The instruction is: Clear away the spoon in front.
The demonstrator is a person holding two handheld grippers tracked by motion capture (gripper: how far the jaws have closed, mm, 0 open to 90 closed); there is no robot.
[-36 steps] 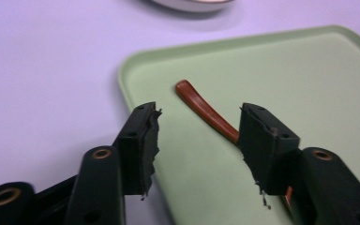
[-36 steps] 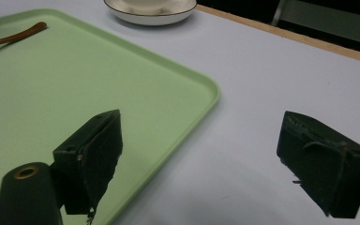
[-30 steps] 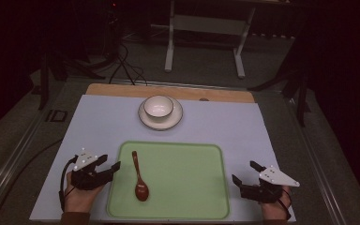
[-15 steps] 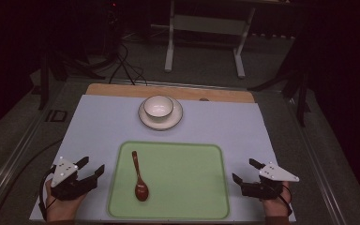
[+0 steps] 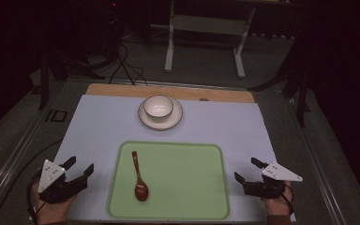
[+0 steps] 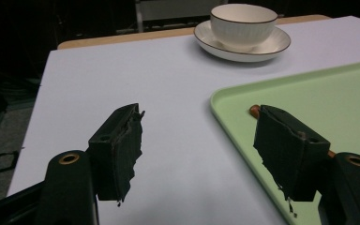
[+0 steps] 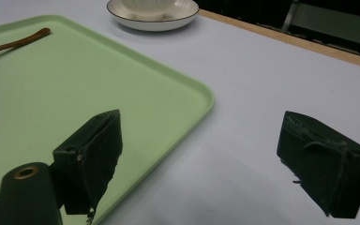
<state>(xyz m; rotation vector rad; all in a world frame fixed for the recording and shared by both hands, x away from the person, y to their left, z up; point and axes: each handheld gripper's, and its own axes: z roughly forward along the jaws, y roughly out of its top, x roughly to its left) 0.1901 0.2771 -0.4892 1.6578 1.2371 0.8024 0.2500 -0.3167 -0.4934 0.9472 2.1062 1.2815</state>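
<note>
A brown wooden spoon (image 5: 139,177) lies on the left part of a green tray (image 5: 183,183), bowl end toward me. Behind the tray a white bowl (image 5: 158,106) sits on a white saucer (image 5: 143,118). My left gripper (image 5: 80,165) rests on the pale mat left of the tray. It is open, its jaws have just been opening, and nothing is between them. In the left gripper view (image 6: 199,124) the spoon's handle tip (image 6: 254,110) peeks from behind the right jaw. My right gripper (image 5: 246,169) stands open right of the tray, also empty (image 7: 201,126).
The pale mat (image 5: 98,126) covers the table, with a wooden strip (image 5: 122,90) showing at the back edge. Bare mat lies on both sides of the tray. Beyond the table are a dark floor, cables (image 5: 122,70) and a metal stand (image 5: 204,28).
My left gripper has drawn away from the tray's left edge toward the mat's left side, and its jaws stand wider. The right gripper and the spoon have stayed put.
</note>
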